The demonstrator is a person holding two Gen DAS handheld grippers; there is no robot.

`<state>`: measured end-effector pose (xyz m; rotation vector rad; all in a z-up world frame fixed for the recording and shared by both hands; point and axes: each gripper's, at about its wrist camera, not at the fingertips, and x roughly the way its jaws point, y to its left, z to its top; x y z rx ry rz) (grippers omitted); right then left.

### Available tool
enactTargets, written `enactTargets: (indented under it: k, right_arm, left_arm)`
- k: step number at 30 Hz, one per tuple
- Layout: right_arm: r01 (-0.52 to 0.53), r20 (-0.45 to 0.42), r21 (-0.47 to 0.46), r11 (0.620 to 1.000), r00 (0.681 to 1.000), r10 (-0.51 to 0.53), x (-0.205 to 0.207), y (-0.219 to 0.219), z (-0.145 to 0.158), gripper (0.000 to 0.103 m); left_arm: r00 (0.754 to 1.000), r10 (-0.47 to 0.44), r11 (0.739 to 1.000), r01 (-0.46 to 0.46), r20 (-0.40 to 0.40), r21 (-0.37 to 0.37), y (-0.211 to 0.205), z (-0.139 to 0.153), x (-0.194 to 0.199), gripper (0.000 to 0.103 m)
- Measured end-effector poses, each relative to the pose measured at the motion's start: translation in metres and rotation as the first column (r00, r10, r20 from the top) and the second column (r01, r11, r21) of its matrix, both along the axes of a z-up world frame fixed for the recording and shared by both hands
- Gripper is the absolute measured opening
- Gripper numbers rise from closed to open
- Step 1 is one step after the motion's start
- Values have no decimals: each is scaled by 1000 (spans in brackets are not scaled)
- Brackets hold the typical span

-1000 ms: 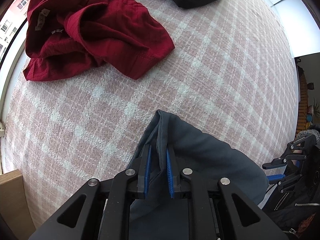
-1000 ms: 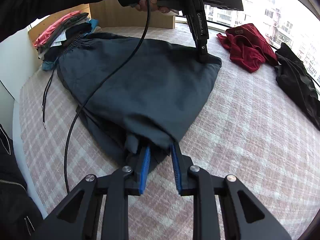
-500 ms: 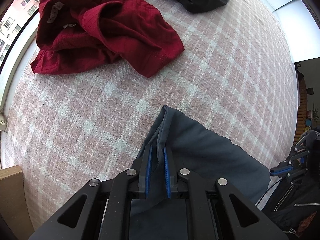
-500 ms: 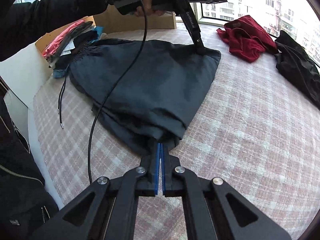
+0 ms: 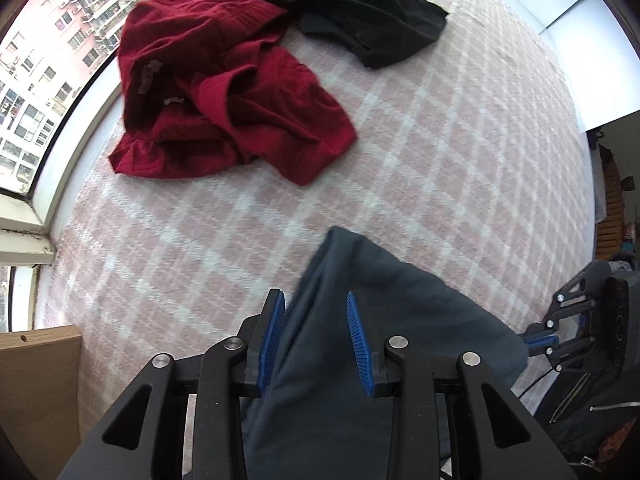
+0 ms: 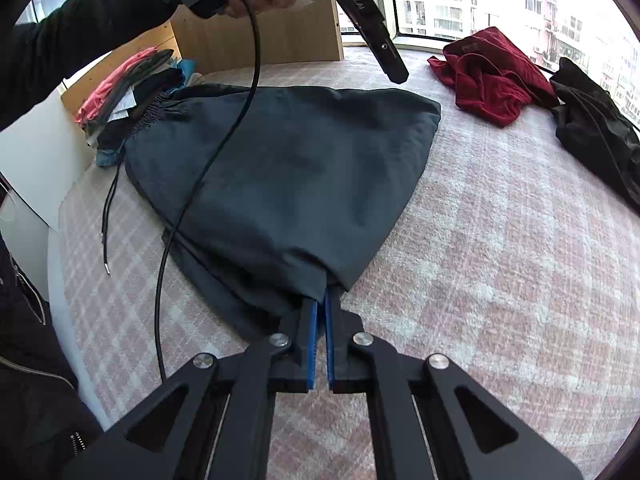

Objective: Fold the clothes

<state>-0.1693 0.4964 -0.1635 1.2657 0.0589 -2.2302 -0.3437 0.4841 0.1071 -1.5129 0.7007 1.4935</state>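
Note:
A dark grey garment lies folded flat on the pink checked bed cover. My right gripper is shut on its near corner, with the fabric draped over the blue pads. My left gripper hangs above the far corner. Its jaws are opening, and the cloth shows between them but lies below on the cover, untouched by the pads. In the right wrist view one of the left gripper's fingers hovers clear of that corner, held by a gloved hand.
A crumpled red garment and a black one lie further along by the window. A pile of folded clothes sits beside a wooden board. A black cable hangs across the grey garment.
My left gripper let go of the garment's far corner, opened and rose. My right gripper shut on the near corner about half a second ago and has stayed put.

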Motion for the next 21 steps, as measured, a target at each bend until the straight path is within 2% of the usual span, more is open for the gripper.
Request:
enactTargets:
  k: [2, 5, 8, 9, 11, 12, 13, 15, 18, 19, 21]
  right_arm:
    - [35, 9, -27, 999, 999, -35, 1, 9, 3, 3]
    - [42, 52, -22, 999, 998, -41, 2, 14, -1, 6]
    - [58, 17, 46, 997, 998, -59, 3, 10, -5, 17]
    - [59, 11, 34, 998, 998, -59, 2, 9, -6, 22]
    - [60, 1, 9, 998, 998, -60, -1, 9, -9, 23]
    - [61, -5, -6, 998, 998, -61, -2, 9, -10, 18]
    - [61, -8, -28, 998, 998, -61, -2, 8, -9, 3]
    - [55, -39, -73, 996, 998, -58, 4, 4, 0, 2]
    - [33, -91, -139, 990, 995, -45, 15, -2, 20, 2]
    - [26, -91, -137, 990, 995, -39, 18, -4, 22, 2]
    - [13, -87, -130, 991, 996, -25, 22, -7, 25, 2]
  left_arm:
    - [996, -75, 997, 74, 43, 18, 8, -1, 32, 34]
    - [975, -217, 976, 218, 50, -22, 25, -9, 81, 44]
    - [956, -286, 955, 289, 58, -61, 41, -18, 104, 49]
    - [953, -295, 952, 299, 65, -70, 46, -21, 106, 49]
    - [954, -288, 952, 295, 84, -80, 56, -25, 102, 49]
    - [955, -285, 952, 292, 81, -94, 62, -24, 98, 49]
    - [957, -282, 951, 289, 69, -114, 65, -25, 91, 50]
    - [966, -254, 954, 258, 49, -151, 64, -26, 70, 50]
    - [983, -173, 976, 179, 61, -126, 49, -23, 44, 54]
    - [986, -160, 977, 164, 44, -135, 43, -23, 38, 53]
    - [987, -147, 981, 153, 58, -116, 33, -21, 29, 55]
